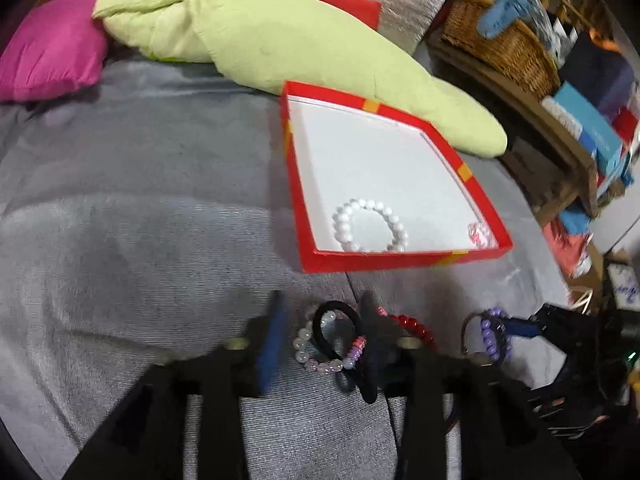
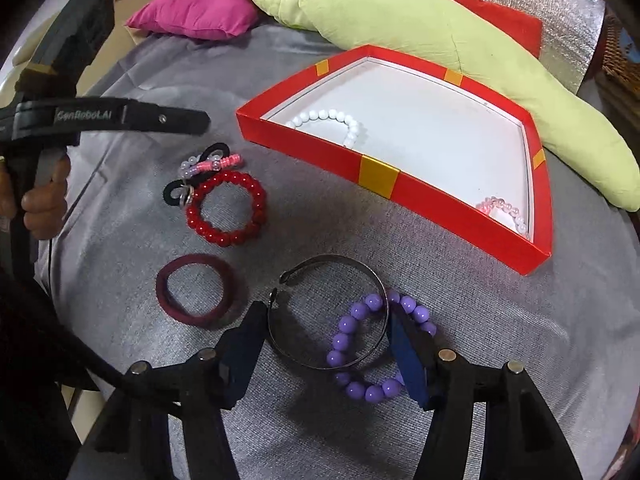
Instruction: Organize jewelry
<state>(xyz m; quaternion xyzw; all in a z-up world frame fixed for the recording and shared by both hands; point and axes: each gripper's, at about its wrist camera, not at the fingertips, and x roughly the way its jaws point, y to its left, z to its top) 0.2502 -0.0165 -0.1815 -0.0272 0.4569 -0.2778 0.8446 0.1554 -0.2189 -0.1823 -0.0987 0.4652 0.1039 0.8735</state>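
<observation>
My right gripper [image 2: 326,344], jaws wide, straddles the metal bangle [image 2: 328,312] lying flat; red box [image 2: 380,178] at one o'clock. Left gripper [image 1: 324,340] open over the beaded bracelet [image 1: 320,348] (nothing held).

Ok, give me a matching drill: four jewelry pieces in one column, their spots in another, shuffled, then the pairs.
1. white bead bracelet
2. purple bead bracelet
3. maroon hair tie
4. red bead bracelet

A. on the cloth, nearest the black hair tie
B. inside the red box
C. under the metal bangle
D. alone on the cloth, touching nothing

Pairs: 1-B, 2-C, 3-D, 4-A
</observation>
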